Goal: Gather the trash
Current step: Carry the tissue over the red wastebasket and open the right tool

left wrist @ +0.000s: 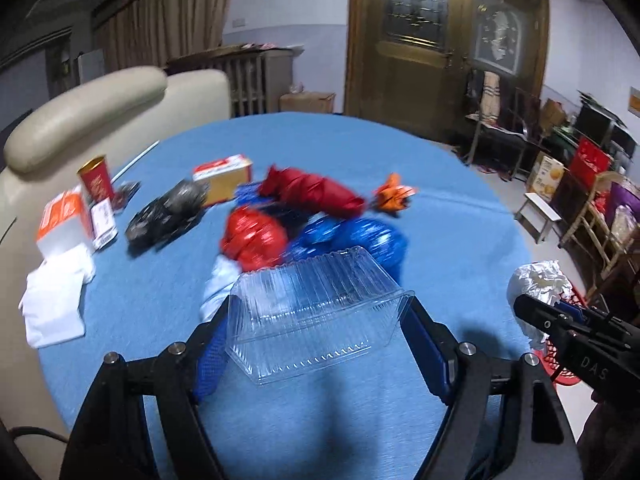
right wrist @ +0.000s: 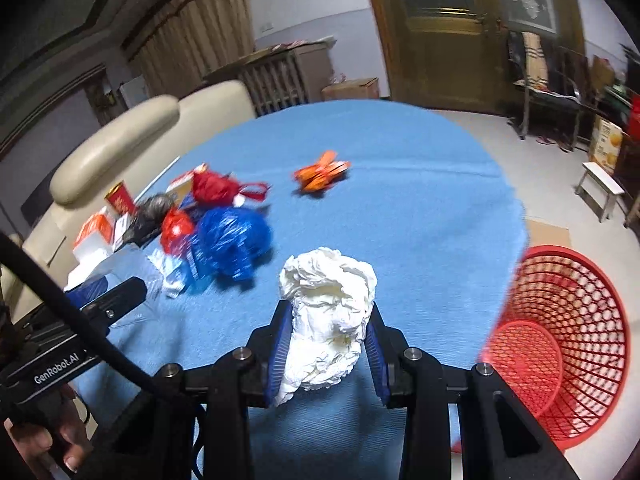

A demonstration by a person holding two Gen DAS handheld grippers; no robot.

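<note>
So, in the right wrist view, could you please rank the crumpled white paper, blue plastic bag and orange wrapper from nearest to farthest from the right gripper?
1. Crumpled white paper, clamped in the right gripper.
2. Blue plastic bag, up-left.
3. Orange wrapper, far side of the table.

We read "GenRobot.AI" on the black body of the left gripper point(right wrist: 102, 300), and the letters "DAS" on the right gripper point(left wrist: 560, 312).
</note>
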